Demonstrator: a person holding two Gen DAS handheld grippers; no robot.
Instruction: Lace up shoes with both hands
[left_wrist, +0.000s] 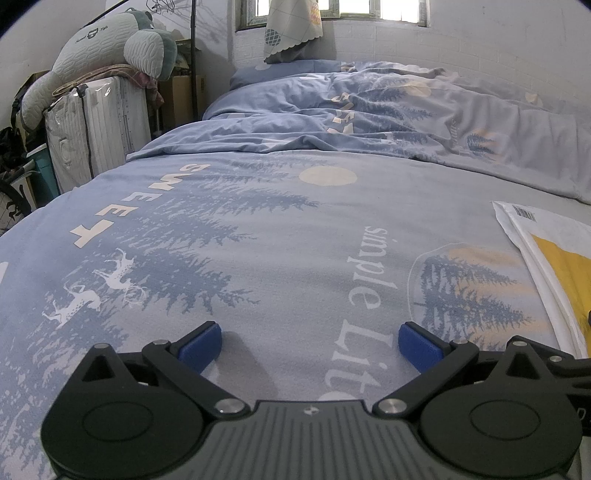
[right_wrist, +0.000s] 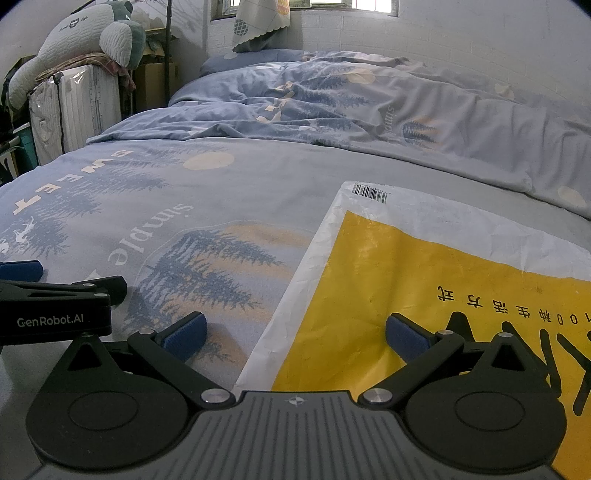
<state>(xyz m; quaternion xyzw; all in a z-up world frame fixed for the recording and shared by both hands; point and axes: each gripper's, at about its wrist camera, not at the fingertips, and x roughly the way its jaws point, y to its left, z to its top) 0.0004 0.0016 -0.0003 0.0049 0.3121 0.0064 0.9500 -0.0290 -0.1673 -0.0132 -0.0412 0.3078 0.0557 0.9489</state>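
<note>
Blue rubber-faced pads tip both tools; the left gripper (left_wrist: 310, 345) hangs with its jaws spread wide and nothing between them, low over the pale blue printed bedsheet (left_wrist: 280, 236); the right gripper (right_wrist: 293, 338) is likewise spread wide and empty, straddling the near edge of a white-and-yellow plastic mailer bag (right_wrist: 402, 266) that lies flat on the sheet; in the right wrist view the left tool's black body sits just beside the right one.

No shoe and no lace is visible in either view; the task's item is out of frame, and whether it lies inside the mailer cannot be told.

Handling, as a judgement: a shoelace is light, limp and thin; it will sag and slide unless pinched squarely between the pads; take hold near the stiff tip for threading, one end per gripper. The shoe upper is soft and will shift on bedding, so one tool may need to steady it. The mailer film looks slick and crinkled.
</note>
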